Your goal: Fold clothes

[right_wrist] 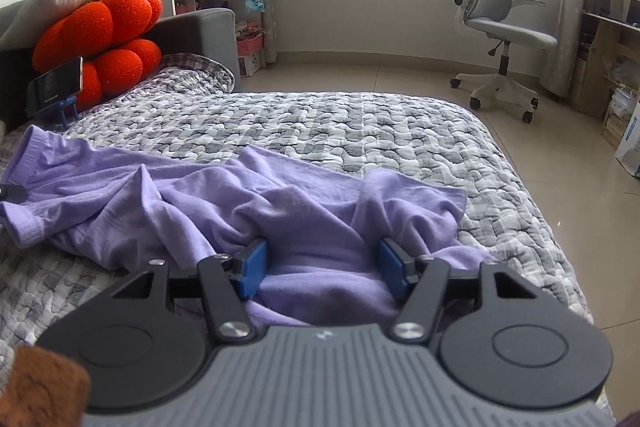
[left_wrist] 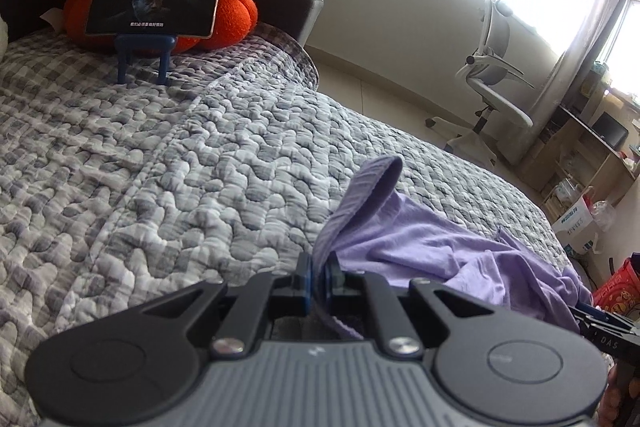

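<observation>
Currently, step in hand: spreading the purple shirt (right_wrist: 224, 203) flat ahead of the first fold
Garment location: crumpled on the quilted bed (right_wrist: 360, 131), toward its near edge, one end reaching the headboard side near the orange cushions (right_wrist: 100, 43)
Left gripper (left_wrist: 318, 277): clenched on a ribbed hem band of the shirt; the band loops up past the pads
Right gripper (right_wrist: 322, 269): released, jaws wide, bunched cloth lying between the pads (right_wrist: 252, 267) with no pinch
Right gripper action, judged: seat both pads on one single edge layer before closing; a pinch into the bunched middle would likely gather several layers
Tension, judged: draw both grips apart along the bed's near edge until the creases go, keeping the cloth low
Hazard, judged: the phone (left_wrist: 152, 9) on its blue stand (left_wrist: 144, 57) sits near the cushions; keep the swept fabric well apart from it
</observation>
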